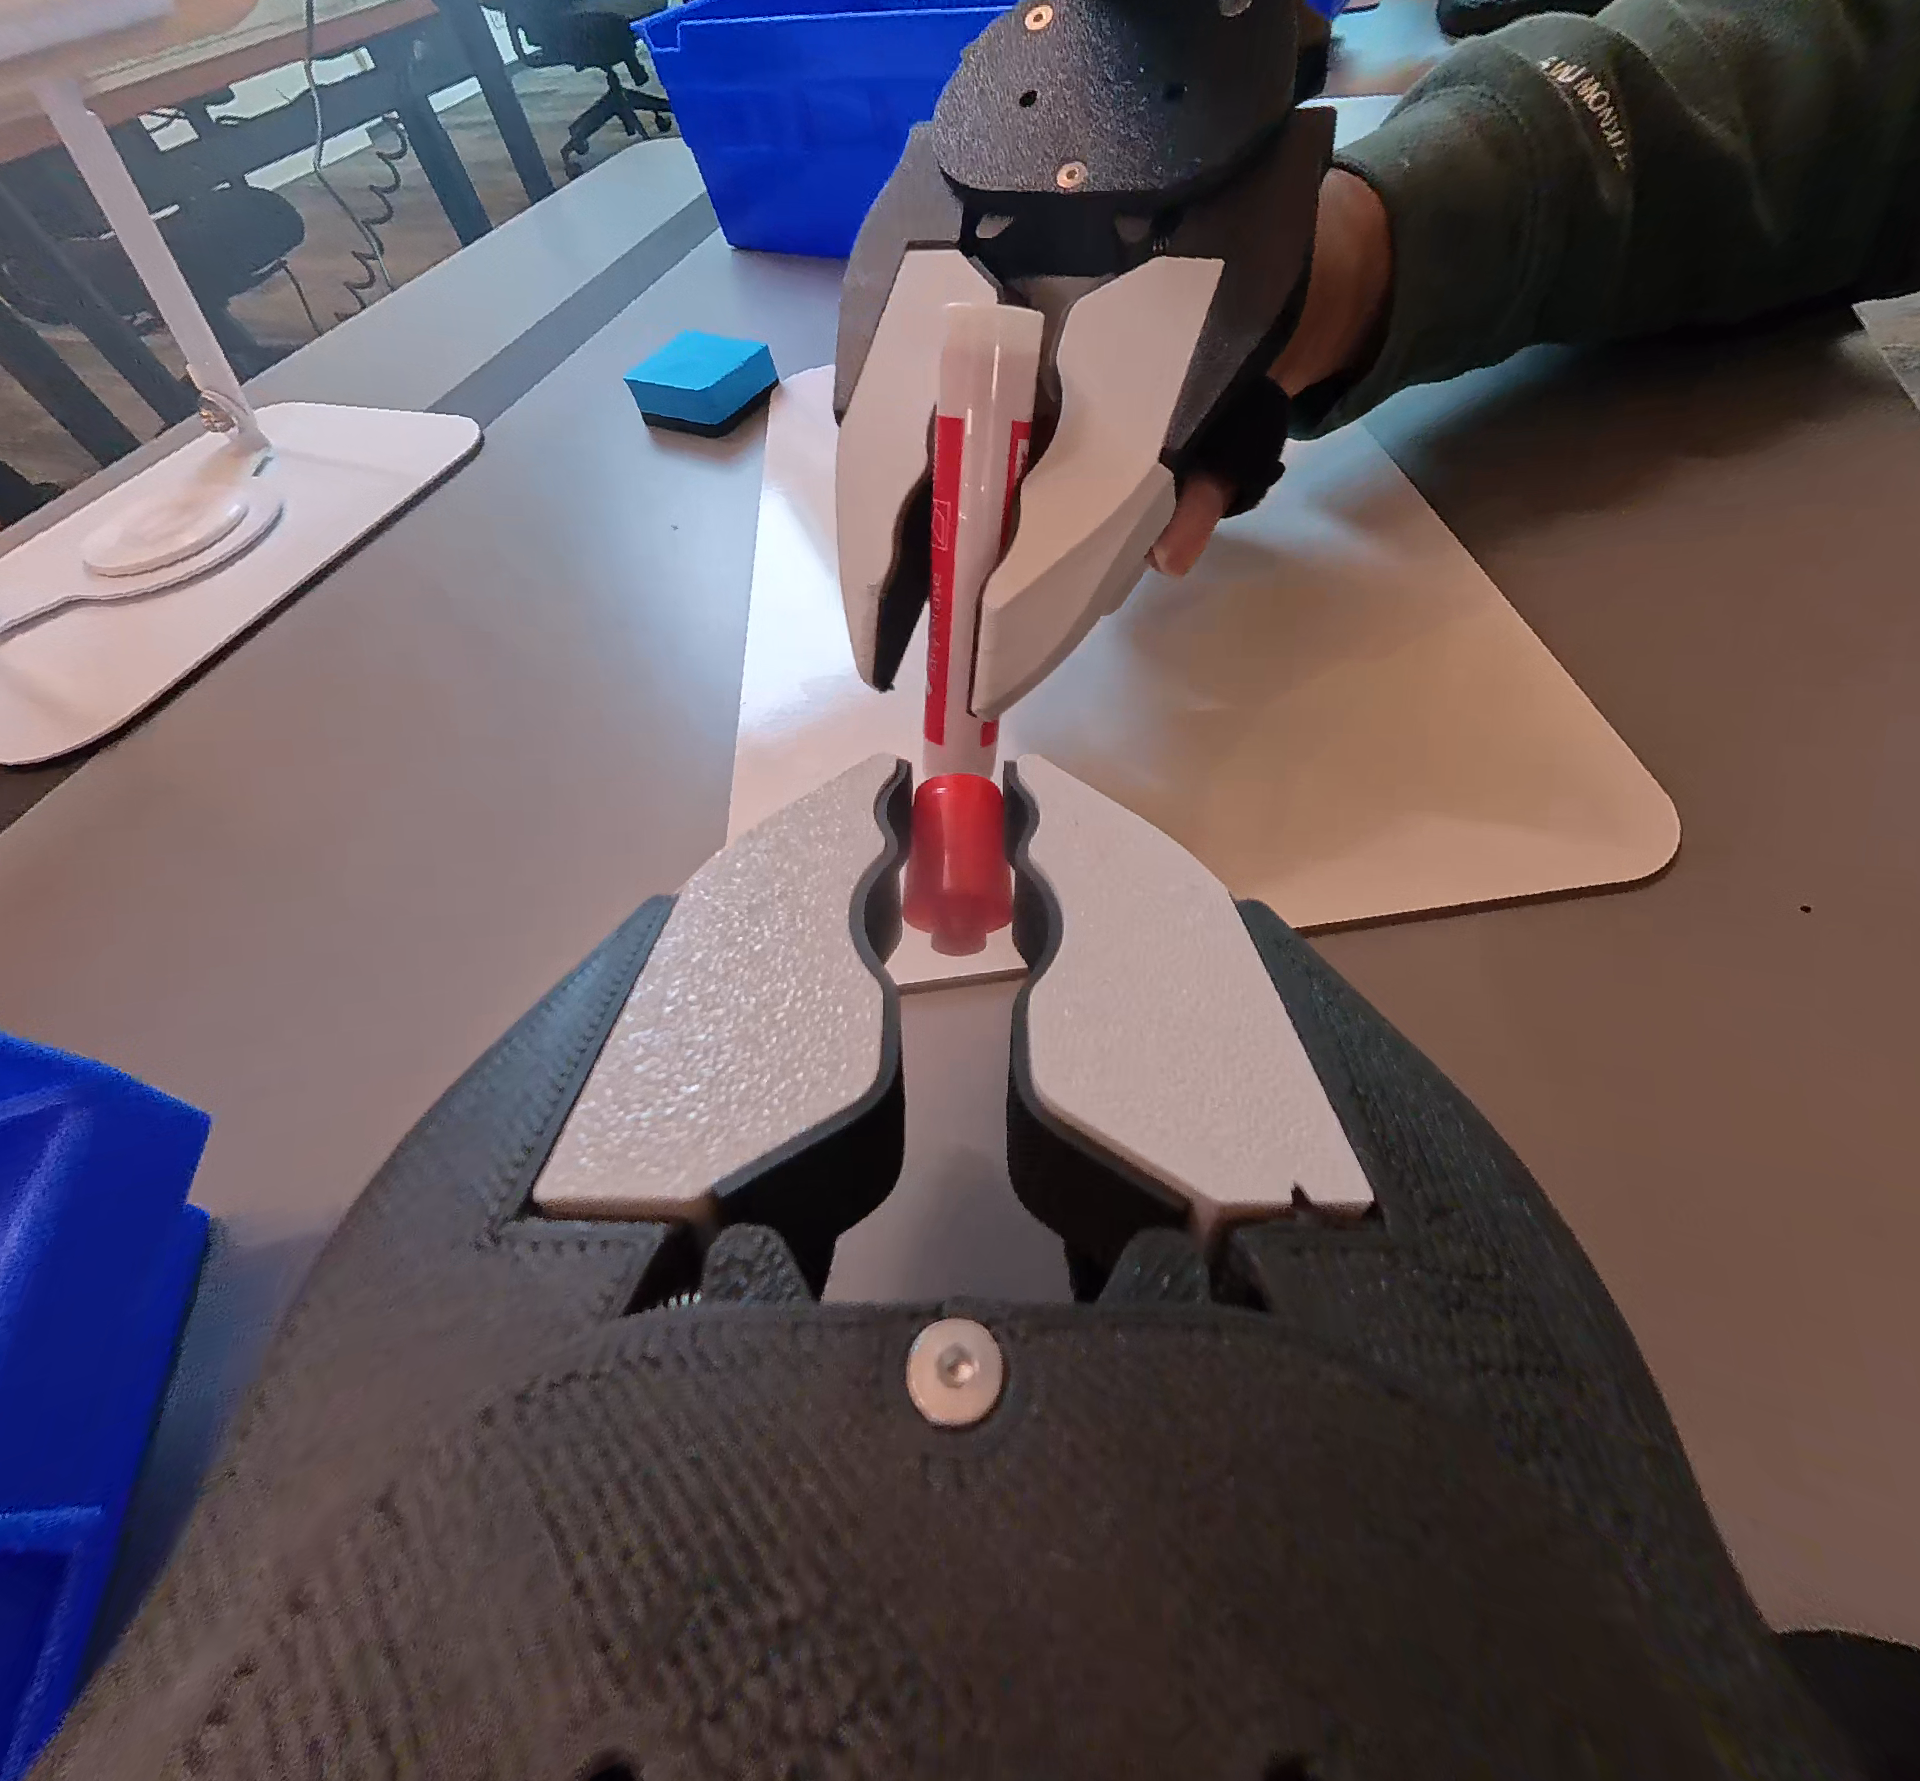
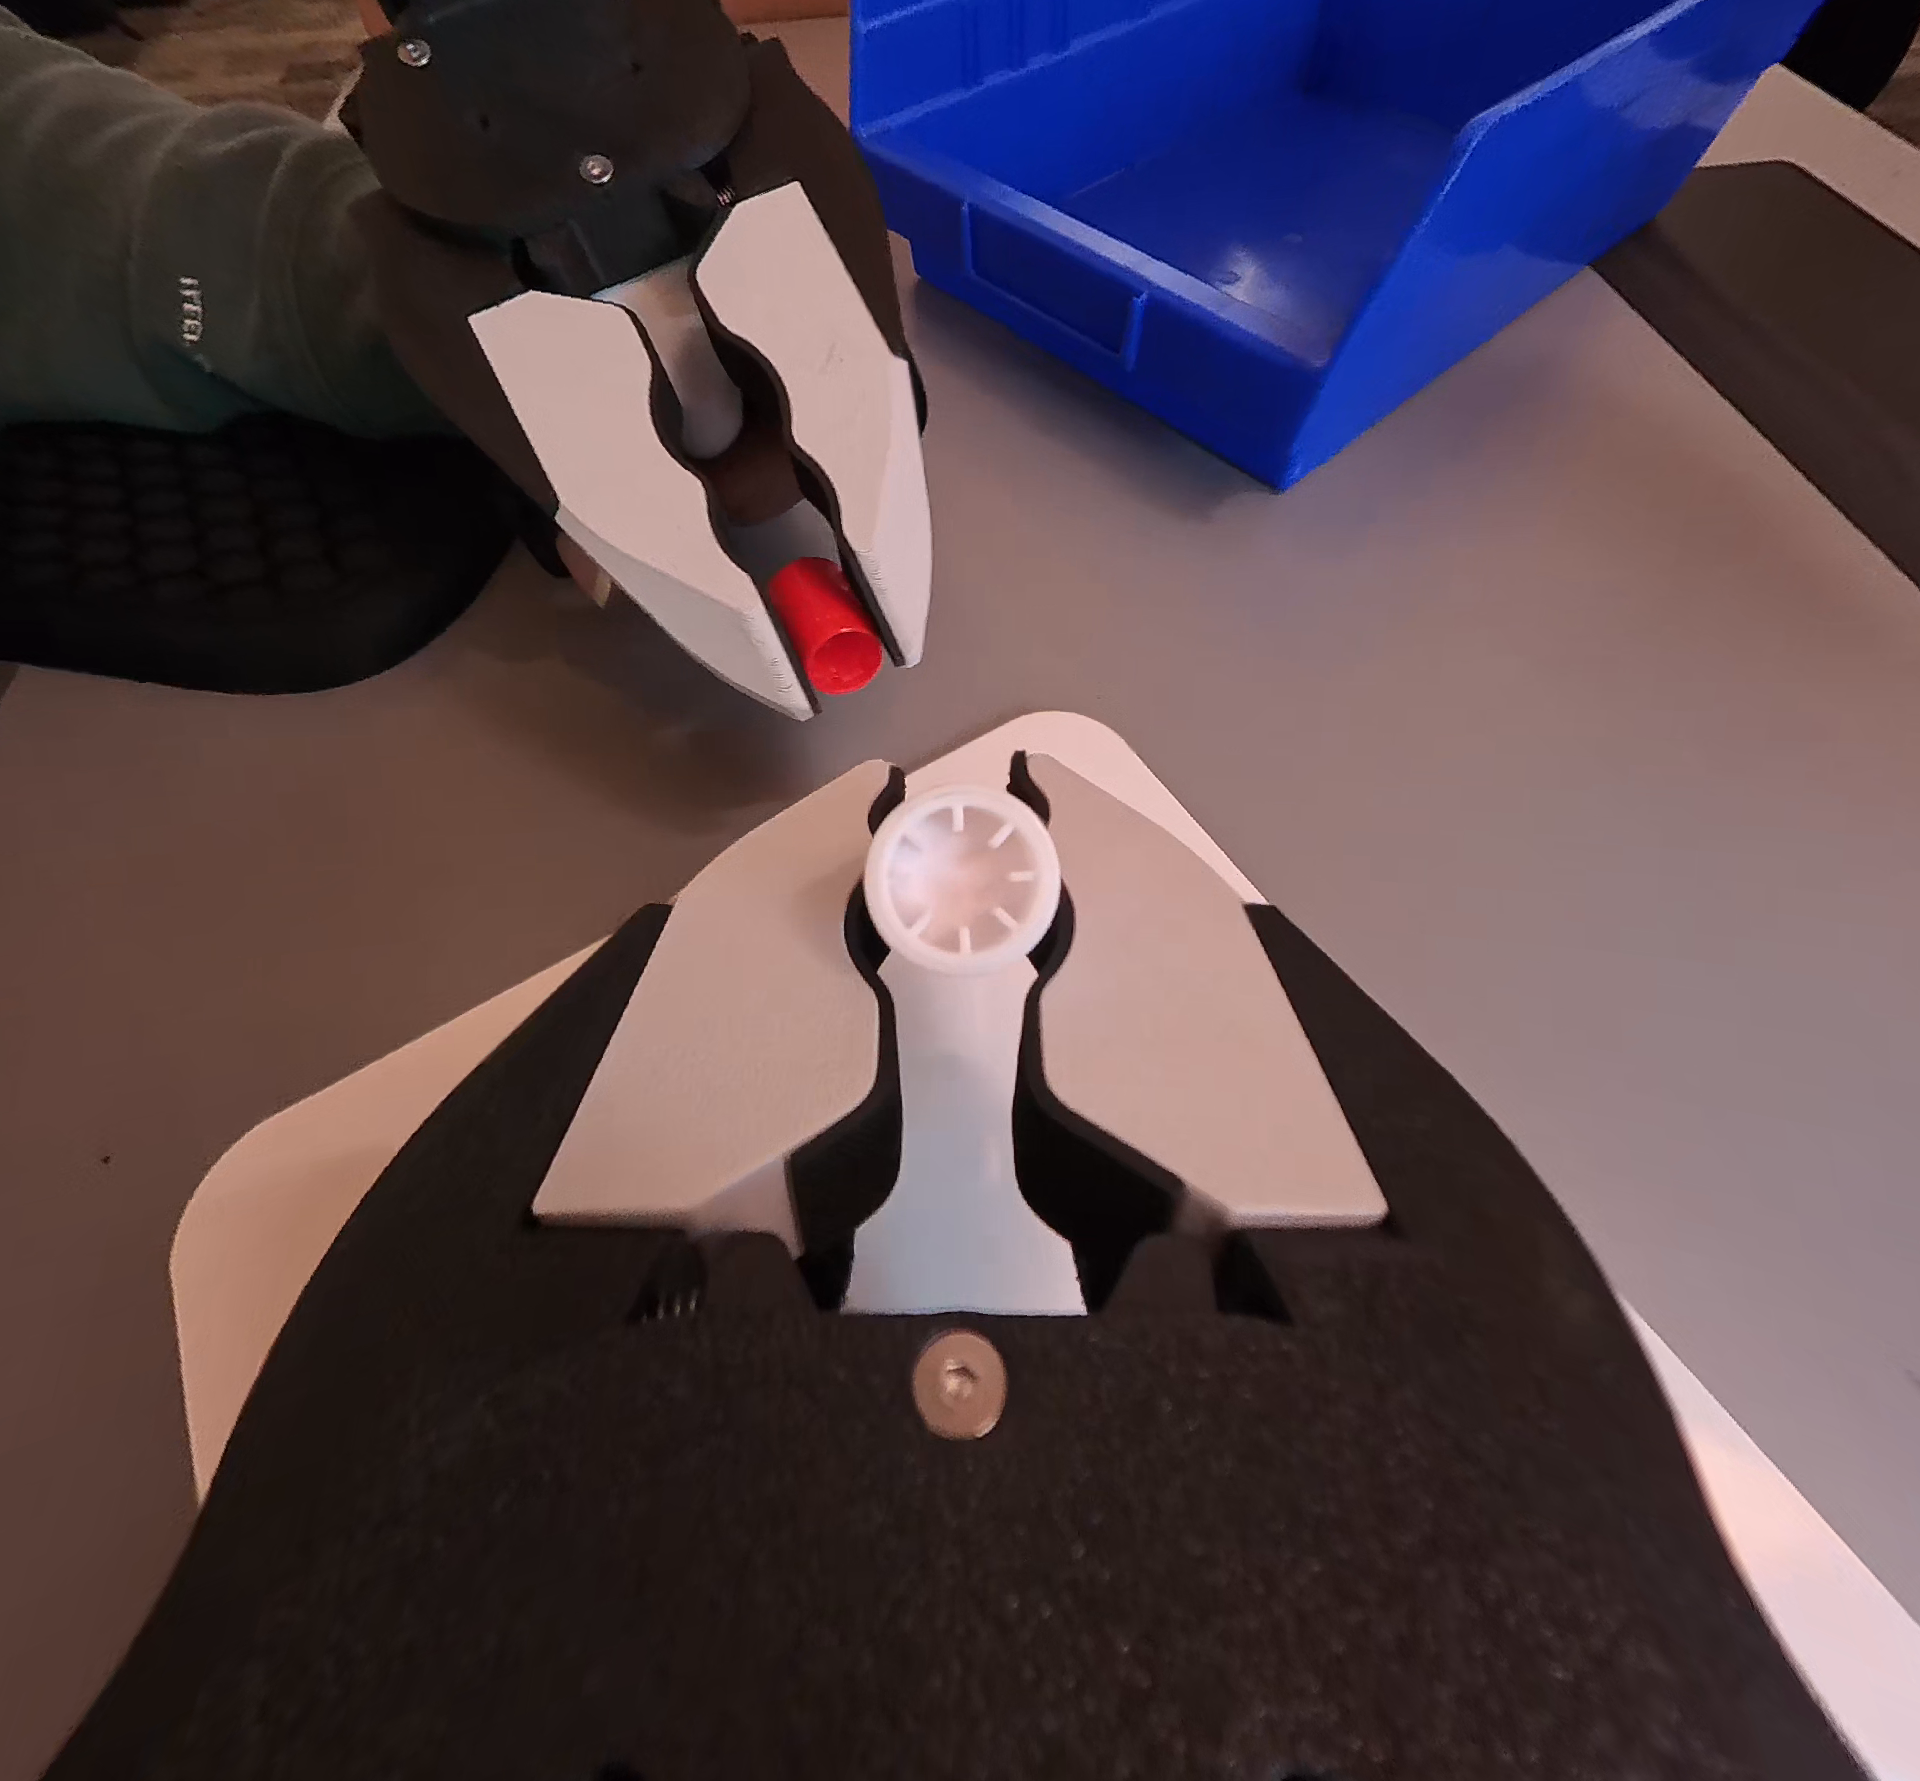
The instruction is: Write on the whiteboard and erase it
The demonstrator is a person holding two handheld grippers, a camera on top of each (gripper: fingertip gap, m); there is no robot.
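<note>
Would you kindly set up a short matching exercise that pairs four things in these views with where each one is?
Things:
1. red cap
2. marker
3. eraser
4. blue bin

Places:
A. lying on the table beside the whiteboard
B. gripped by the right tongs
C. standing past the whiteboard, holding nothing that shows
D. gripped by the left tongs

Pairs: 1-D, 2-B, 3-A, 4-C

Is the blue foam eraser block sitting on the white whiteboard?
No: in the left wrist view the blue foam eraser block lies on the grey table, just beyond the white whiteboard edge.
</note>
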